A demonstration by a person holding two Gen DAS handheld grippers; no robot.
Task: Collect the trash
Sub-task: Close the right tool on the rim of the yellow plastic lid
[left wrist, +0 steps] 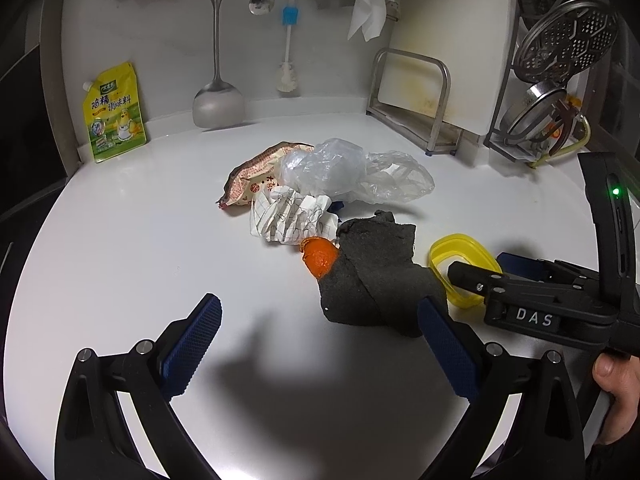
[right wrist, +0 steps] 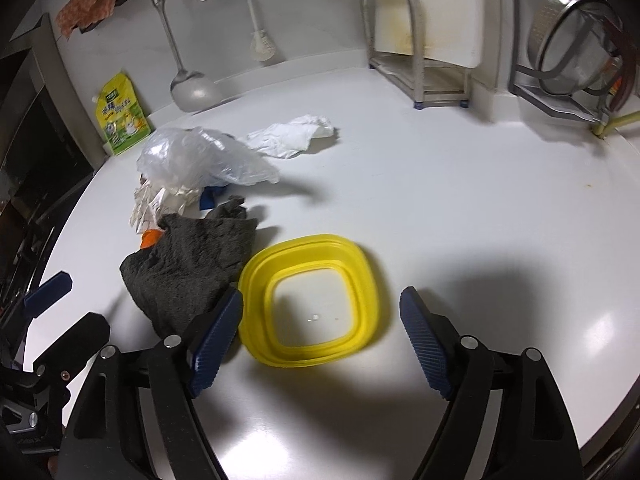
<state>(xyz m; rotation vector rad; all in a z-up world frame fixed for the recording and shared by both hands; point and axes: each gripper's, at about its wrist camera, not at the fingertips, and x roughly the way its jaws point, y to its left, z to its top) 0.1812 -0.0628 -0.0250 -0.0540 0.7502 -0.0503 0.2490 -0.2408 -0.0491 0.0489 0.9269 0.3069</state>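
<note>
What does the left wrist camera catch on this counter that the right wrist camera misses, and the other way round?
Only the left wrist view: the red-patterned snack wrapper and the steamer plate on the rack. Only the right wrist view: the crumpled white tissue behind the bag, and the yellow container whole. Both: the grey cloth, orange peel, clear plastic bag, checked paper and yellow seasoning pouch.

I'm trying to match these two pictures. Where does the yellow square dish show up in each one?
Left wrist view: the yellow dish sits at the right, partly hidden behind the right gripper, just right of the dark grey cloth.
Right wrist view: the yellow dish lies low in the centre, ahead of the open fingers.
Shared landmark: the grey cloth beside it in both.
</note>
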